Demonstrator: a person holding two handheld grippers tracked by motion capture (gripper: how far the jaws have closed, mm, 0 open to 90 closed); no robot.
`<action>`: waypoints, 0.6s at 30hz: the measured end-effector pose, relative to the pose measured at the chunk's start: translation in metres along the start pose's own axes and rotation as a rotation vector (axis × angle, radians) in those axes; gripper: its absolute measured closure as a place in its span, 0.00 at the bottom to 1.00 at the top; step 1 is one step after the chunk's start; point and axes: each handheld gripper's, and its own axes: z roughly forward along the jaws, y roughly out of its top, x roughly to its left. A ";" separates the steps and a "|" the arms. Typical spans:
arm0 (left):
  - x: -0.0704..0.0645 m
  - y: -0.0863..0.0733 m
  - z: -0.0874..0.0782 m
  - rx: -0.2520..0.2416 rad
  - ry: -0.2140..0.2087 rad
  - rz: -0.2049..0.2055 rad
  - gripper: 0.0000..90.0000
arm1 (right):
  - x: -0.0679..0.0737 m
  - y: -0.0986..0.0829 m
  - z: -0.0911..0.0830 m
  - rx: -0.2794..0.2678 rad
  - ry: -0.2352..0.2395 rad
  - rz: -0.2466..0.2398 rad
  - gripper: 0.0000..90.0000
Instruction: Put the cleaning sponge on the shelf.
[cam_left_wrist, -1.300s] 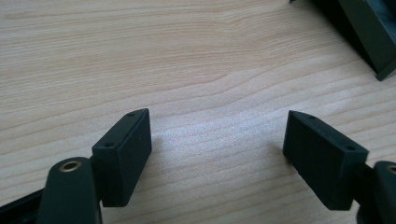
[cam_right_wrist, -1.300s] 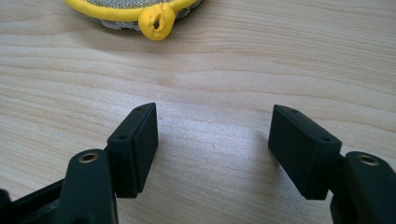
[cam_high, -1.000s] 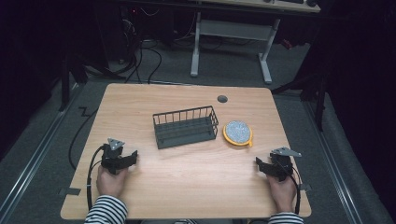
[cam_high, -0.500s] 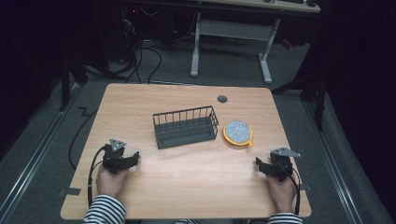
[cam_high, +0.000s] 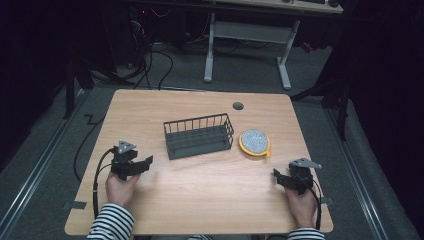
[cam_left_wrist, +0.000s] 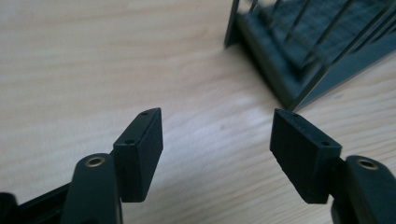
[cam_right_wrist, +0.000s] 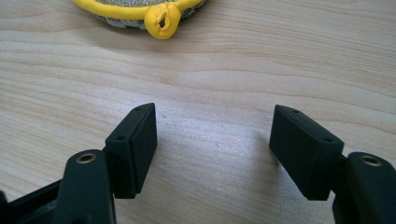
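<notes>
Both grippers sit low at the near edge of the wooden table (cam_high: 150, 107), left gripper (cam_high: 141, 165) at the near left and right gripper (cam_high: 278, 178) at the near right, each with its jaws spread wide and nothing between them. The dark wire basket (cam_high: 199, 135) sits mid-table, long axis running left-right, just beyond and to the right of the left gripper, with a round yellow-rimmed scrubber pad (cam_high: 254, 142) just beside its right end. The right gripper view shows up close the pad's little yellow loop (cam_right_wrist: 162, 19) pointing toward the near edge, while the left gripper view catches one basket corner (cam_left_wrist: 299, 51) just past the open jaws.
</notes>
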 end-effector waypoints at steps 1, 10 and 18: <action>-0.001 0.010 -0.004 -0.020 -0.011 -0.003 0.40 | 0.000 0.000 0.000 0.000 0.000 0.003 0.36; -0.004 0.041 -0.014 -0.060 -0.049 -0.032 0.39 | 0.000 0.000 0.000 0.001 0.004 0.006 0.36; -0.009 0.066 -0.008 -0.072 -0.070 -0.037 0.38 | -0.001 0.000 0.000 0.003 0.008 0.011 0.36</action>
